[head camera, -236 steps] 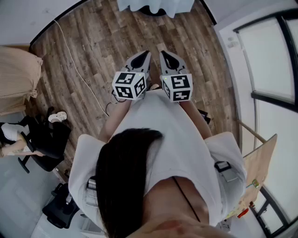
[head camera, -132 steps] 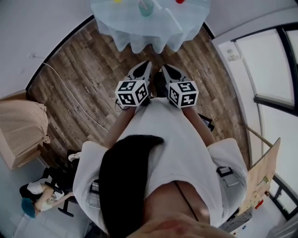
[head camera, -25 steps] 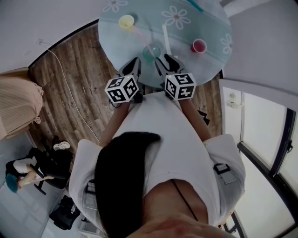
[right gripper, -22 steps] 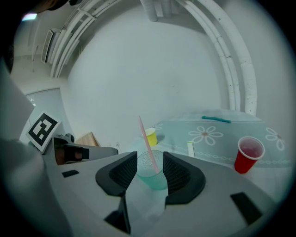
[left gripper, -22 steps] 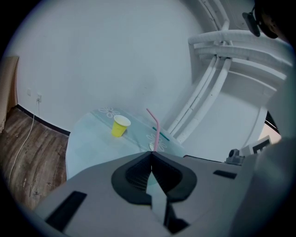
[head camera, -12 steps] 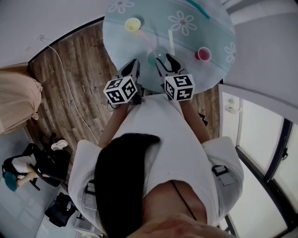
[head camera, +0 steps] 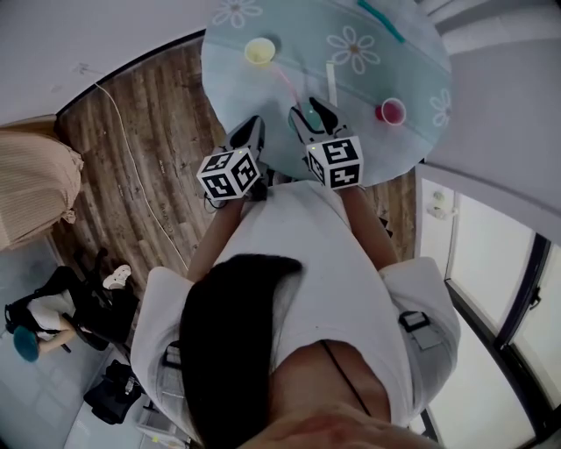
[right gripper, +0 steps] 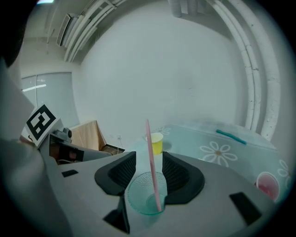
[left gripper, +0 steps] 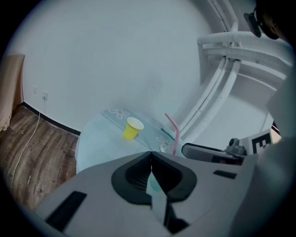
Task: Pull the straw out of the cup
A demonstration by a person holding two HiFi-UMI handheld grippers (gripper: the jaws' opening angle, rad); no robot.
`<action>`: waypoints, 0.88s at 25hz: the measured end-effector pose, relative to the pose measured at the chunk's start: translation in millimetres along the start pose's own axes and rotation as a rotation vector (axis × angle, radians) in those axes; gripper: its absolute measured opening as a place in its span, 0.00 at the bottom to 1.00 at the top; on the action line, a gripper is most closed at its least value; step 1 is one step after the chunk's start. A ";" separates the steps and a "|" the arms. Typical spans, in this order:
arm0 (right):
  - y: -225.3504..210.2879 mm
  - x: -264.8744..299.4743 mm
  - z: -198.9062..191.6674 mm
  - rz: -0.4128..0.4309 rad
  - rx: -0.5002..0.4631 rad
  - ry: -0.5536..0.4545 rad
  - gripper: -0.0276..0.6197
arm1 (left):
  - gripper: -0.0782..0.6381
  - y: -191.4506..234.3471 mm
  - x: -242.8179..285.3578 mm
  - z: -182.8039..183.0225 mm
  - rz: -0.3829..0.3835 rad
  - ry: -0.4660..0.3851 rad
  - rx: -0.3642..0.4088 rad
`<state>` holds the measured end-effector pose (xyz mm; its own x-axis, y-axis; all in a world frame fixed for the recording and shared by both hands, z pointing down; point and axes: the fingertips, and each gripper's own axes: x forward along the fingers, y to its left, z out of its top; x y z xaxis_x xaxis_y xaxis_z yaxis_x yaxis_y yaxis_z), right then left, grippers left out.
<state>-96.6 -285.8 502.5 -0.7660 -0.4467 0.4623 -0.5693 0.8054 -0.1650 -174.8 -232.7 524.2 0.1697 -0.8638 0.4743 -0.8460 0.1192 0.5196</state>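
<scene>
Straw (head camera: pixel 286 85), thin, pink and stiff, slants across the upper middle of the head view, from just below a yellow cup (head camera: pixel 259 51) down toward the right gripper (head camera: pixel 310 111). It lies over a round tabletop (head camera: pixel 298 22) covered in smooth, pale teal cloth printed with white daisies. A red cup (head camera: pixel 391 111) sits at the right, a white stick (head camera: pixel 331 81) at centre and a teal straw (head camera: pixel 381 19) near the top edge. The left gripper (head camera: pixel 252 124) hangs at the tabletop's near rim, over a floor (head camera: pixel 131 105) of grey-brown wood planks crossed by a white cable (head camera: pixel 131 149). In the left gripper view, the grey plastic fingers with dark ribbed pads are pressed together on nothing; beyond them are the tabletop and a plain white wall (left gripper: pixel 115 55). In the right gripper view, the fingers have just been opening and stand apart. Between them is a translucent teal cup (right gripper: pixel 147 196) with a pebbled wall. The straw stands in it, leaning slightly left, and whether the pads touch the cup is unclear. White pipes (right gripper: pixel 252 83) curve down the wall at the right.
</scene>
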 end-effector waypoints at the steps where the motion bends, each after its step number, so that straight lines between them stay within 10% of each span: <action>1: 0.3 2.7 0.8 0.002 -0.004 0.002 0.31 | 0.12 1.9 -0.6 0.6 0.003 -0.001 -0.002; 22: -0.5 36.9 10.2 -0.022 -0.062 0.050 0.20 | 0.12 38.4 -19.9 8.7 0.066 -0.037 -0.053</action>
<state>-127.6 -306.6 510.8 -0.7370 -0.4458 0.5081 -0.5650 0.8189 -0.1011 -215.1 -215.3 528.6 0.0949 -0.8706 0.4828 -0.8266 0.2013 0.5255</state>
